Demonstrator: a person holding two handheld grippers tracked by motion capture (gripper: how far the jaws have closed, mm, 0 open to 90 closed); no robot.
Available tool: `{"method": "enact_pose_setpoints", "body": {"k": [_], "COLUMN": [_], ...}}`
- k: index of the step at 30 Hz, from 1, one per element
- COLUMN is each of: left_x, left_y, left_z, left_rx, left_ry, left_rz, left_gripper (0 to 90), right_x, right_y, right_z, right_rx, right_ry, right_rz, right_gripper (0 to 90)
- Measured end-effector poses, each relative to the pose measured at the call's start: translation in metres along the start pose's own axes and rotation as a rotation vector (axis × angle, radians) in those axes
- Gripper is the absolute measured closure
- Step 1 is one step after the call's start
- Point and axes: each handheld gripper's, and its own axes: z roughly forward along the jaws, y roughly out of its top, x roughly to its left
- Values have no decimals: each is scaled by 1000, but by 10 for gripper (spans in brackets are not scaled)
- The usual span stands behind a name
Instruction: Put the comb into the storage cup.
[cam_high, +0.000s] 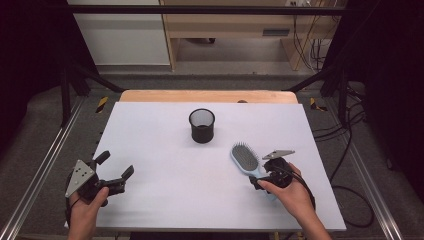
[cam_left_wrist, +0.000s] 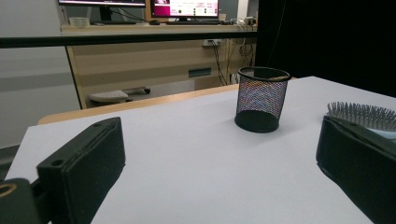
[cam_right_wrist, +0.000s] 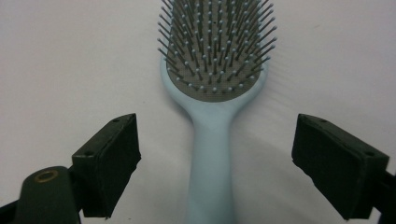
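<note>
A light blue hairbrush (cam_high: 246, 161) lies flat on the white bench (cam_high: 165, 195), bristles up, on the right half of the surface, its head toward the far side and its handle toward the person. In the right gripper view the handle (cam_right_wrist: 211, 158) runs straight down the middle between the two black jaws, which stand wide on either side of it with clear white surface showing between each pad and the handle; nothing is gripped. In the high view the right gripper (cam_high: 267, 176) sits over the handle's near end, with the person's right hand (cam_high: 290, 195) behind it. The left gripper (cam_high: 112, 172) rests low over the bench's near left part, well apart from the hairbrush, its jaws also spread wide and holding nothing. A black mesh cup (cam_high: 202, 125) stands upright near the middle of the bench, toward the far side, just beyond the brush head and apart from it; from above its inside looks dark, with no contents that can be made out. The wide stretch of bench between the two grippers is bare, and the hairbrush lies well inside the right edge.
</note>
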Motion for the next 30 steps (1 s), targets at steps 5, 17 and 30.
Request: {"method": "enact_pose_setpoints", "body": {"k": [5,17,30], "left_x": [0,0,0], "left_y": [0,0,0], "left_z": [0,0,0], "left_rx": [2,4,6], "left_ry": [0,-3,-2], "left_rz": [1,2,5], "left_gripper": [14,14,15], "right_x": [4,5,3], "right_y": [1,4,4], "right_z": [9,18,20], "right_rx": [35,82,98], "right_ry": [15,-8,-33], "right_rz": [-9,-25,-25], "right_gripper": [153,457,611]}}
